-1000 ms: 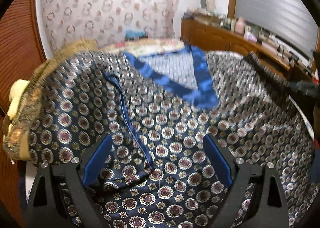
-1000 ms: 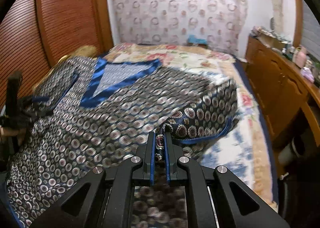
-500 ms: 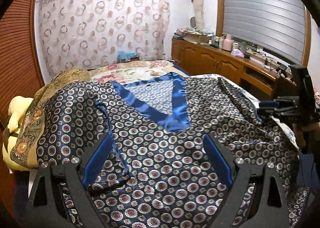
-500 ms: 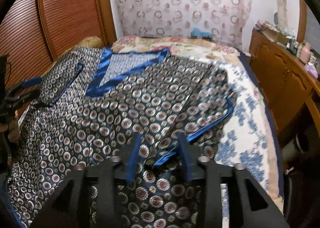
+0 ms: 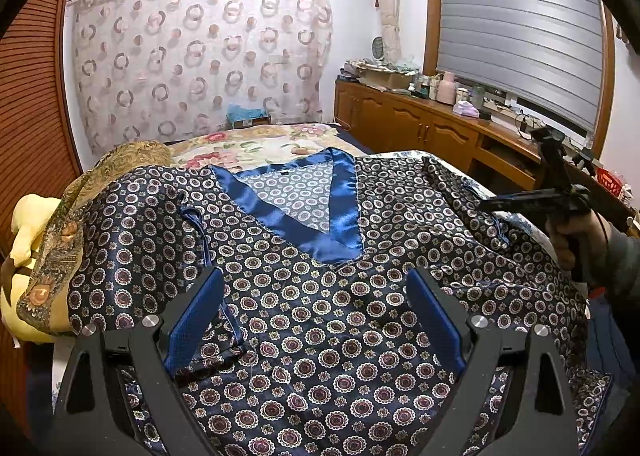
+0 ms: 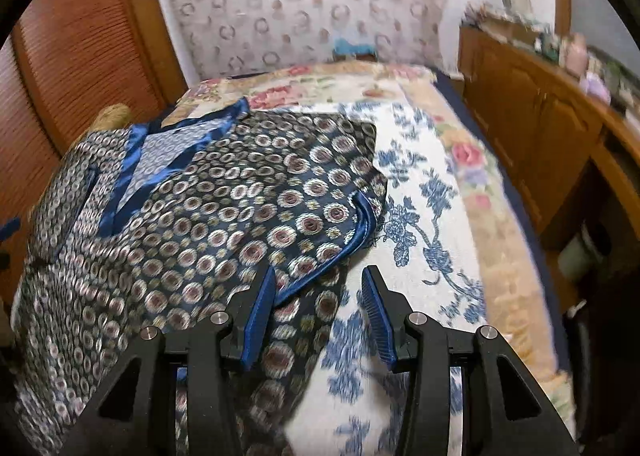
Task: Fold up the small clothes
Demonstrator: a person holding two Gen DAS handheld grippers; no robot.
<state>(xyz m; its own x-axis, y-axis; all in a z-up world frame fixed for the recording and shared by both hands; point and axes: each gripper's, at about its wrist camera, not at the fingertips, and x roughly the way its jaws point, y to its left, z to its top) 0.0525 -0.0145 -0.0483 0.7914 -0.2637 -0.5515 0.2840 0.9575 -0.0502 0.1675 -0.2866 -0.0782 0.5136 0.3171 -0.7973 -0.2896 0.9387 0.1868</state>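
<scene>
A dark blue satin top with round medallion print and a bright blue V-neck band lies spread on the bed. Both sleeves lie folded in over the body; the right one has a blue trimmed edge. My left gripper is open and empty, just above the chest of the top. My right gripper is open and empty, over the top's right edge beside the folded sleeve. The right gripper also shows at the right of the left wrist view, held in a hand.
The bed has a floral white and blue cover. A yellow soft toy under a gold cloth lies at the left edge. A wooden cabinet with clutter runs along the right wall. A slatted wooden wardrobe stands left.
My right gripper opened and let go of the right sleeve, which now lies folded on the top, then drew back to the right. My left gripper pulled back and up, still open.
</scene>
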